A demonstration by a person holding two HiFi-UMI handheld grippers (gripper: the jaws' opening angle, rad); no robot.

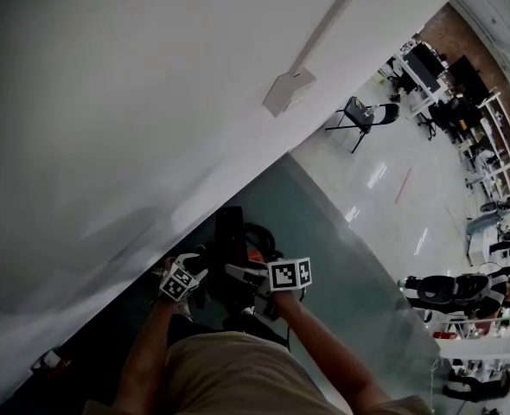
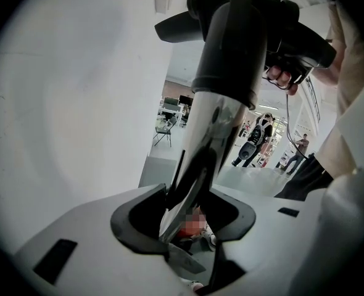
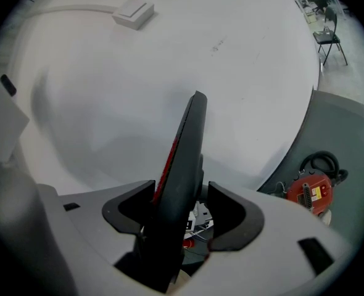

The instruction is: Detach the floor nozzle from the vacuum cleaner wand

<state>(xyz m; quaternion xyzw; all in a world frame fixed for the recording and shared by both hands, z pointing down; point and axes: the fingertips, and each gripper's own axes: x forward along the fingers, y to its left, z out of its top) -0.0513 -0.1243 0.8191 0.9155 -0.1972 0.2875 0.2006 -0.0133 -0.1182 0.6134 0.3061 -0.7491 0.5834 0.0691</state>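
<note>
White wall (image 1: 134, 102) fills head view from 9 to 12 o'clock. Left gripper (image 2: 191, 211) fingers pinch chrome vacuum wand (image 2: 197, 159), which runs toward 12. Right gripper (image 3: 179, 208) fingers pinch black, red-striped floor nozzle (image 3: 188, 147), seen edge-on, pointing to 12.

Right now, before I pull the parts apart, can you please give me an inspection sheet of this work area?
Surface: grey-green floor mat along a white wall.
Job's things: shiny wand; black nozzle with a red stripe.
Clutter: red device on the mat.
Grippers: left tool shut on the wand; right tool shut on the nozzle.
Cables: black loop at the red device.
Surroundings: chair, desks, shelves.
</note>
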